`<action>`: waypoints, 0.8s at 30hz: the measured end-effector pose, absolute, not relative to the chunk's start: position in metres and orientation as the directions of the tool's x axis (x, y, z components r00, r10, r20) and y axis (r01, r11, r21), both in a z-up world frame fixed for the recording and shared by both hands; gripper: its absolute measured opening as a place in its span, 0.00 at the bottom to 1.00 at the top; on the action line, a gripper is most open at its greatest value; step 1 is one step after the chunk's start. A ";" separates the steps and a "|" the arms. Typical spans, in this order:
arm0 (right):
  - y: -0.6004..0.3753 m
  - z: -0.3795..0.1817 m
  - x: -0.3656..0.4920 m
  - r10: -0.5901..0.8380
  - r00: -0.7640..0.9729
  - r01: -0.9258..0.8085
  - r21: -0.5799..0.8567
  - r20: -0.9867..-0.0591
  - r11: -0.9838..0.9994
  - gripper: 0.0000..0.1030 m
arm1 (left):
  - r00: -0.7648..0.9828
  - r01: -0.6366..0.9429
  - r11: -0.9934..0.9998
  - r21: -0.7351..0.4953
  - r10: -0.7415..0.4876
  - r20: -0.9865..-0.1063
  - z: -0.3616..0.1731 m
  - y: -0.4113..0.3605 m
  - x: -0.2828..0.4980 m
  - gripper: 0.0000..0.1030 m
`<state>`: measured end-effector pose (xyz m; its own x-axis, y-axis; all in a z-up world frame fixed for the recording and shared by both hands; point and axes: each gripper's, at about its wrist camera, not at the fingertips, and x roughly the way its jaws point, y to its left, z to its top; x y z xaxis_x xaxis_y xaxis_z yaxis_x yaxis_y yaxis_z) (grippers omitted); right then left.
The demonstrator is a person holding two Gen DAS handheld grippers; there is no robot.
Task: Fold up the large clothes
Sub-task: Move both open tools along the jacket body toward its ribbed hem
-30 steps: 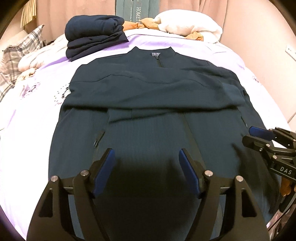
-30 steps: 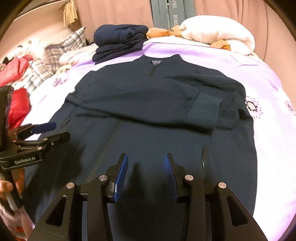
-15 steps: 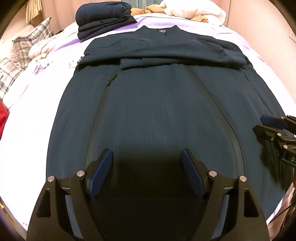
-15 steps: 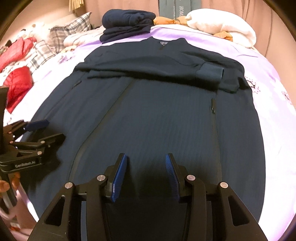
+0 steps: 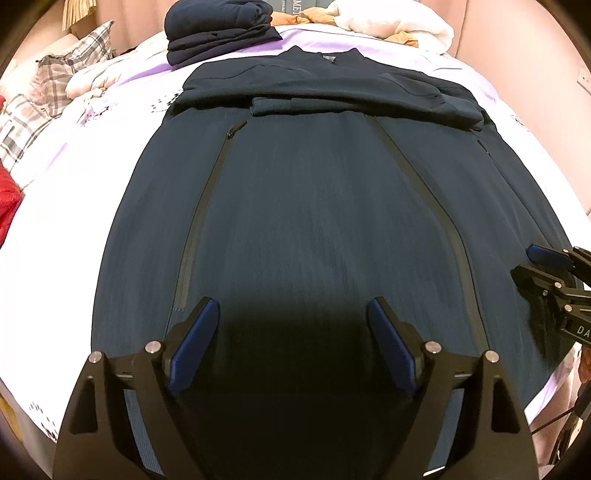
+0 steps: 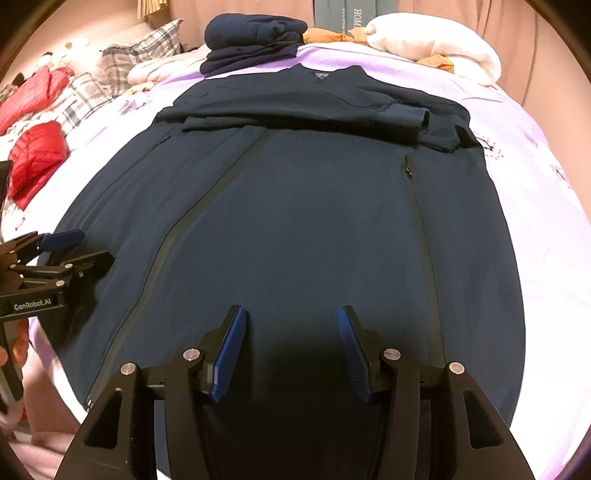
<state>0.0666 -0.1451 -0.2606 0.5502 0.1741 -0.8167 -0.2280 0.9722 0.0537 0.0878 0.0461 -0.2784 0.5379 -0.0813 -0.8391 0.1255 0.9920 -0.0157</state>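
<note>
A large dark navy zip jacket (image 5: 306, 206) lies flat on the bed, collar far, hem near, both sleeves folded across the chest. It fills the right wrist view too (image 6: 303, 221). My left gripper (image 5: 293, 345) is open and empty, low over the hem at its left part. My right gripper (image 6: 291, 350) is open and empty over the hem's right part. Each gripper shows in the other's view: the right one (image 5: 546, 269) at the jacket's right edge, the left one (image 6: 70, 251) at its left edge.
A stack of folded navy clothes (image 5: 218, 29) sits at the far end of the lilac bedsheet (image 6: 546, 206). White bedding (image 6: 436, 48), plaid pillows (image 6: 147, 44) and red garments (image 6: 37, 155) lie at the far and left sides.
Both grippers have pulled back from mid-jacket toward the near hem and dropped lower. The jacket has not moved. Both stay open.
</note>
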 end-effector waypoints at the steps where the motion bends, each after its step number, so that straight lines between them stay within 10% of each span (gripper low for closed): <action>1: -0.146 -0.260 0.065 0.175 0.549 -0.226 0.056 -0.817 0.972 0.50 | 0.536 0.125 0.992 -0.018 -0.083 -0.840 -0.278 0.047 0.087 0.82; 24: -0.167 -0.258 0.038 0.190 0.526 -0.192 0.101 -0.829 0.976 0.50 | 0.535 0.102 0.994 -0.038 -0.087 -0.840 -0.278 0.058 0.066 0.83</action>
<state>0.0381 -0.1671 -0.2583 0.5260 0.1898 -0.8291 -0.1923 0.9761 0.1014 0.0661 0.0577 -0.2775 0.5352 -0.0873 -0.8402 0.1024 0.9940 -0.0380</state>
